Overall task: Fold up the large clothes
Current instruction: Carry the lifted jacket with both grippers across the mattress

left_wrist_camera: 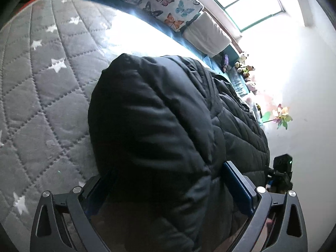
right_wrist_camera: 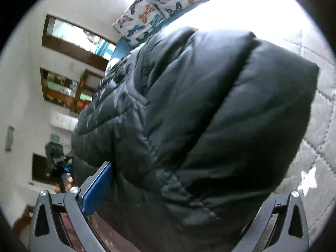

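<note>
A black quilted puffer jacket (left_wrist_camera: 163,113) lies bunched on a grey star-patterned quilt (left_wrist_camera: 42,84) on a bed. My left gripper (left_wrist_camera: 166,180) is shut on a thick fold of the jacket, with a blue pad (left_wrist_camera: 237,187) pressed against its right side. The jacket (right_wrist_camera: 199,105) fills the right wrist view too. My right gripper (right_wrist_camera: 189,180) is shut on another thick fold, its left blue pad (right_wrist_camera: 98,187) against the fabric and its right pad hidden under it. Each gripper shows small in the other's view: the right gripper (left_wrist_camera: 281,174), the left gripper (right_wrist_camera: 61,168).
Butterfly-print pillows (left_wrist_camera: 159,2) and a white pillow (left_wrist_camera: 208,35) line the bed's far edge under a bright window (left_wrist_camera: 241,0). Soft toys (left_wrist_camera: 243,67) and a pinwheel (left_wrist_camera: 281,117) stand by the white wall. Wooden wall shelves (right_wrist_camera: 67,88) show in the right wrist view.
</note>
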`<state>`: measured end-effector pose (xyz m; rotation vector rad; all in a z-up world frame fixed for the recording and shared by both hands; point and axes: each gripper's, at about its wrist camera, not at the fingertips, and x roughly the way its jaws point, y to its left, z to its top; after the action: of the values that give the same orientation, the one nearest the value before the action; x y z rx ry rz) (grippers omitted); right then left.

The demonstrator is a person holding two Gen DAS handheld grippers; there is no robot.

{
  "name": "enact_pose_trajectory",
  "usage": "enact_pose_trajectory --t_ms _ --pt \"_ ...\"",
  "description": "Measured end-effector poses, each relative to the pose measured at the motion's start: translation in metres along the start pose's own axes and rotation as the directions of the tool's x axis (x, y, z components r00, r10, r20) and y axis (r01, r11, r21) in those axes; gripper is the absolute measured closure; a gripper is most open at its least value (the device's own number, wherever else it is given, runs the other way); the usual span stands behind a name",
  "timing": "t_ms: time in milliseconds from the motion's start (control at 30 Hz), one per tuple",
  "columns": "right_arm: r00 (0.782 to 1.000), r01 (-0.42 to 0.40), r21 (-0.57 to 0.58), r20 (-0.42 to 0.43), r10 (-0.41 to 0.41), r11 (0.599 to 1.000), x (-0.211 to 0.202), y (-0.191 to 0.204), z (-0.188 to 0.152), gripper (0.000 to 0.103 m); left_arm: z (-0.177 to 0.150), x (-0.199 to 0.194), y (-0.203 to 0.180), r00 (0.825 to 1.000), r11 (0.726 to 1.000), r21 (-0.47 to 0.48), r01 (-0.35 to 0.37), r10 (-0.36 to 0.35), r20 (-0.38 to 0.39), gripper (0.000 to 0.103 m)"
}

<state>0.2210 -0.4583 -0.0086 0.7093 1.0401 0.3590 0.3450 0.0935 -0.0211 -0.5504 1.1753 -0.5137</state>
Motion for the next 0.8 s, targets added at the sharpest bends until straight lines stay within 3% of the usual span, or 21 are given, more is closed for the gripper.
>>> enact_pose_trajectory --t_ms 133,333,467,667,800 --pt "0.999 -0.024 0.028 0.043 0.022 0.999 -0.008 -0.007 -0.009 0.000 0.007 0.007 0.002 1.000 1.000 -0.002 0.003 -0.004 -0.016 0.000" --pt "1.000 0.006 -0.024 0.017 -0.005 1.000 -0.008 0.003 -0.008 0.000 0.014 0.020 -0.006 0.999 1.000 -0.004 0.016 -0.016 -0.033 0.000" --pt "0.999 0.051 -0.087 0.000 -0.051 0.995 -0.003 0.013 -0.009 0.000 0.007 0.025 -0.024 0.999 0.997 0.070 -0.030 0.032 -0.022 0.000" --pt "1.000 0.021 -0.108 -0.010 -0.022 0.994 -0.004 0.009 -0.004 0.000 0.018 0.032 -0.017 0.999 1.000 -0.006 0.001 -0.001 -0.035 0.000" --pt "1.000 0.019 -0.088 -0.012 -0.020 0.996 -0.002 0.017 -0.005 0.000 0.013 0.034 -0.035 1.000 0.999 0.039 -0.003 0.004 -0.017 0.000"
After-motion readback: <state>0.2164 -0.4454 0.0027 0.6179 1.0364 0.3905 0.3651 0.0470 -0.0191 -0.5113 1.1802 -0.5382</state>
